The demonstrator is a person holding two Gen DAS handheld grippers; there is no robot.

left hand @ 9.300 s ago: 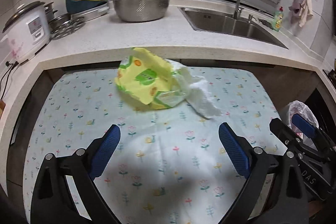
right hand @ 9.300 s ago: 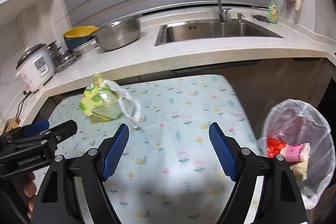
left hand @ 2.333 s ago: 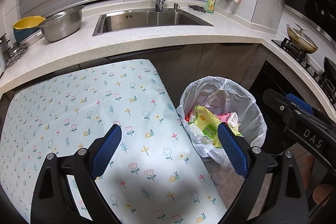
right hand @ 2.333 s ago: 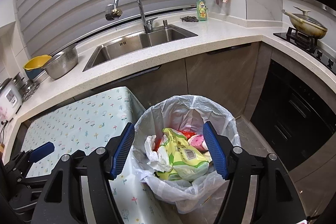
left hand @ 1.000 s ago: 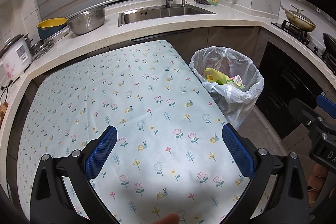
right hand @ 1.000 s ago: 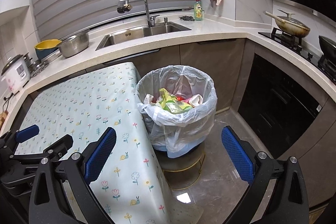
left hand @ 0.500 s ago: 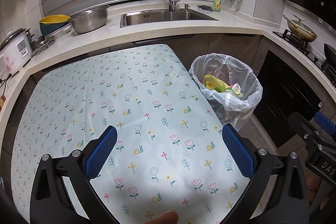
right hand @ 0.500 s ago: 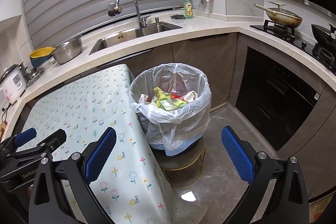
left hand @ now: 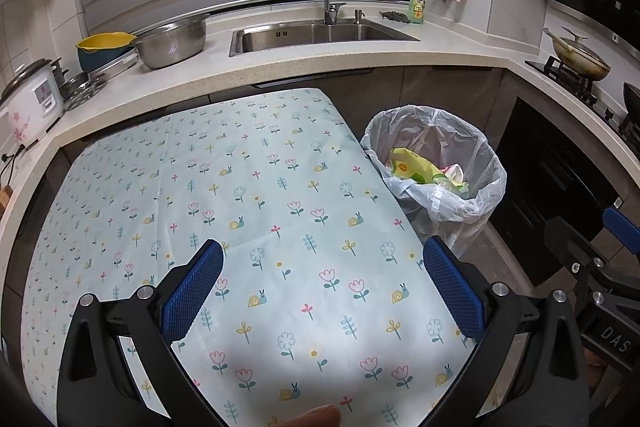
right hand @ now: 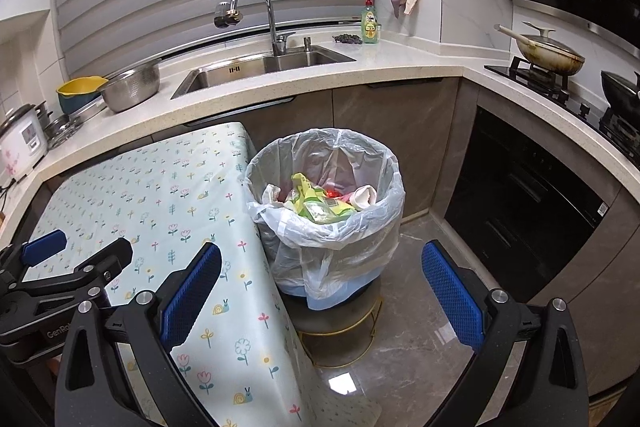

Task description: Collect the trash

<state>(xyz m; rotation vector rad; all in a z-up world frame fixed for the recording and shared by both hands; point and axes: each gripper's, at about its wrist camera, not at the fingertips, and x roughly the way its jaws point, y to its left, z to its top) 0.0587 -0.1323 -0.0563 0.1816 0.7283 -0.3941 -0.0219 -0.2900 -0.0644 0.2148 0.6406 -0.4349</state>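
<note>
The yellow-green wrapper [left hand: 412, 166] lies inside the trash bin [left hand: 478, 143] lined with a clear bag, right of the table with the floral cloth [left hand: 248, 195]. In the right wrist view the wrapper [right hand: 320, 205] sits on top of other trash in the bin [right hand: 384, 195]. My left gripper [left hand: 320, 291] is open and empty above the near part of the cloth. My right gripper [right hand: 320, 291] is open and empty, held back from the bin, above the floor. Each gripper shows at the other view's edge.
The bin stands on a low stool [right hand: 340, 323]. Behind are the counter with a sink [left hand: 316, 33], a steel colander [left hand: 172, 41], a yellow bowl [left hand: 105, 45] and a rice cooker [left hand: 30, 99]. A stove with a pan [right hand: 548, 57] and a dark oven front [right hand: 520, 195] are at the right.
Both grippers have drawn back and up from the bin since the wrapper went in. Over the last second the views shifted only a little; both stay open.
</note>
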